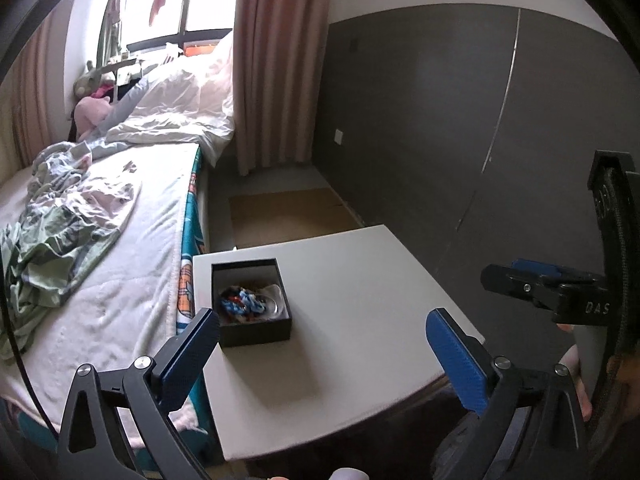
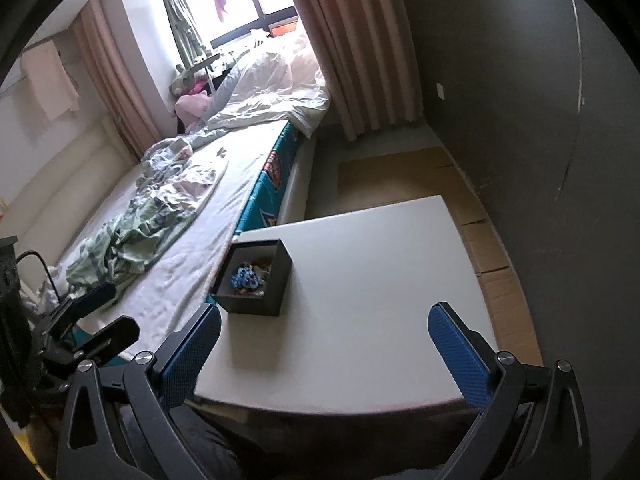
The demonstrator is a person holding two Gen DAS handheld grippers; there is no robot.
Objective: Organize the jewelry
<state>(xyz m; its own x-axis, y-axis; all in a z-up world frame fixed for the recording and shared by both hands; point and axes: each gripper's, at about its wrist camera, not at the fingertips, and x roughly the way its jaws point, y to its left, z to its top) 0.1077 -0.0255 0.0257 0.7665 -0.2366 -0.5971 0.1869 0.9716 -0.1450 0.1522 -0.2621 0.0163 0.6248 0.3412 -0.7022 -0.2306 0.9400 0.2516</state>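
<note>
Left wrist view — left gripper (image 1: 322,344) wide open, empty, jewelry box (image 1: 250,302) just ahead

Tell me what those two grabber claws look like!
Each one, the left gripper and the right gripper, has black metal linkage arms with silver round bolts. Its two flat fingers wear bumpy blue pads. The right gripper's body shows white letters "DAS".

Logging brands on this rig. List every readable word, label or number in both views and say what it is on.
"DAS" – white letters on the black body of the right gripper, seen in the left wrist view; anything after them is cut off.
Round marking on the black part above it: too blurred to read.
Print on the teal bed cover: cartoon figures, no legible words.
Black box: no text visible.
</note>
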